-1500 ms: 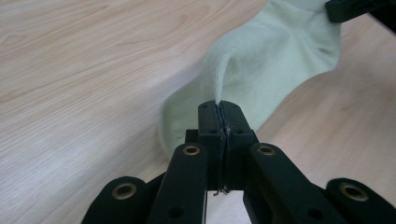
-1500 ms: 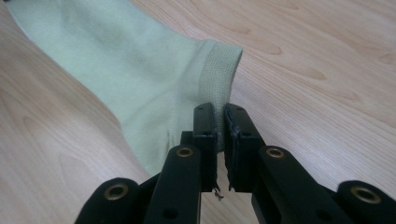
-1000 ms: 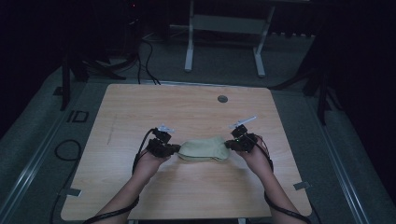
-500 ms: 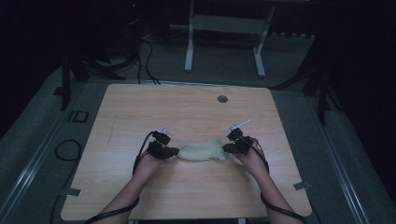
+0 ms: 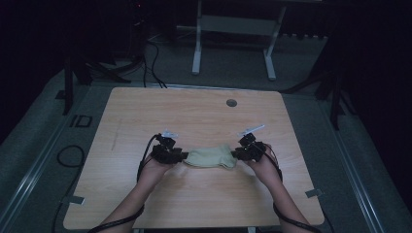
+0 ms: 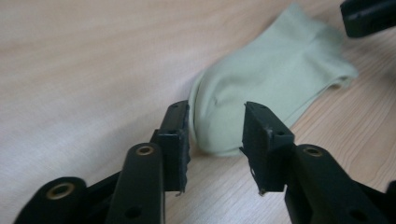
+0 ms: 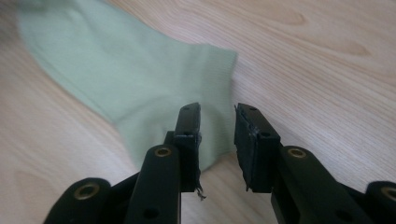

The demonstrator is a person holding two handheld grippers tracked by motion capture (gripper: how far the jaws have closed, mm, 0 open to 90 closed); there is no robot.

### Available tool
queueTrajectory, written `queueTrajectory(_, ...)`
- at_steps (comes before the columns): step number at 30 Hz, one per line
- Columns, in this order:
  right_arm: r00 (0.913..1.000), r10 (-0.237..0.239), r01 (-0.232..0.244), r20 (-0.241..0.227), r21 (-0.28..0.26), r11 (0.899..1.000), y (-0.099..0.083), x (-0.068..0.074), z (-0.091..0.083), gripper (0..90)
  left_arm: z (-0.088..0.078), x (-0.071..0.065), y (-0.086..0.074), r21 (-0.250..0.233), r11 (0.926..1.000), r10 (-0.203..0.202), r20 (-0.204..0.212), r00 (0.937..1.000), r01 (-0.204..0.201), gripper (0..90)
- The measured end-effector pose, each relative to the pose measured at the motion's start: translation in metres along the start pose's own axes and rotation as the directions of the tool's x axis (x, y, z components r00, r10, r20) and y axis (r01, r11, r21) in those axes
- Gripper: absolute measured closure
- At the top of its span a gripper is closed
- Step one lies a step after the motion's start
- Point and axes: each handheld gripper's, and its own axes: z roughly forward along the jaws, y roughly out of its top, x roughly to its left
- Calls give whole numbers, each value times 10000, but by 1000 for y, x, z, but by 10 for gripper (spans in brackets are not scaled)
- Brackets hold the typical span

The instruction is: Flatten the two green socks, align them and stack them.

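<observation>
Scene: A person at a wooden desk (image 5: pixel 145 121) works a pale green sock (image 5: pixel 210 157) with a hand-held gripper at each end.
Sock: It lies flat on the near middle of the desk, toe end to the left, ribbed cuff to the right.
Left gripper (image 6: pixel 216 140): Its jaws have just been opening and stand a little apart; the sock's rounded toe (image 6: pixel 210 121) sits between them, and the pads no longer press on it.
Right gripper (image 7: pixel 218 140): Its jaws have also just been opening, to a narrow gap; the corner of the cuff (image 7: pixel 210 93) lies under and beside the left pad, not clamped.
Step in hand: Apparently letting go after laying the sock out straight.
Doing it well: Open both pairs of jaws fully before drawing back, then pull each hand away level and outward, so no pad drags the fabric.
Risk: A loose thread or the cuff's edge could catch on a pad and wrinkle the sock.
</observation>
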Motion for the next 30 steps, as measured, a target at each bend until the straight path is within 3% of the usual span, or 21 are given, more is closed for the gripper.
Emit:
queueTrajectory(2, 10000, 3, -4, -72, -190, 9998, -1, 6, -1, 726, 0, -9, 2, -120, 9993, 362, 35, 9993, -361, 752)
queueTrajectory(4, 9997, -54, 49, -237, -246, 9997, -3, 12, 0, 733, 9, -18, 3, 222, 9967, 774, 173, 9968, -778, 796)
queueTrajectory(6, 9996, -85, 80, -284, -175, 9998, -4, 16, 5, 741, 18, -22, 2, 421, 9958, 802, 226, 9965, -811, 818)
queueTrajectory(13, 9993, -269, 276, -274, 258, 9993, -13, 21, 23, 716, 41, -15, -3, 906, 9947, 497, -46, 9988, -491, 817)
queueTrajectory(16, 9988, -315, 321, -382, 156, 9994, -16, 18, 23, 708, 44, -12, -7, 1008, 9940, 440, -111, 9990, -427, 817)
queueTrajectory(24, 9981, -600, 604, -146, 271, 9978, -14, 9, 23, 693, 44, -17, -13, 834, 9957, 399, 20, 9992, -400, 817)
queueTrajectory(30, 9973, -728, 727, 99, 143, 9973, -18, 14, 22, 686, 43, -16, -14, 786, 9964, 303, 108, 9995, -311, 816)
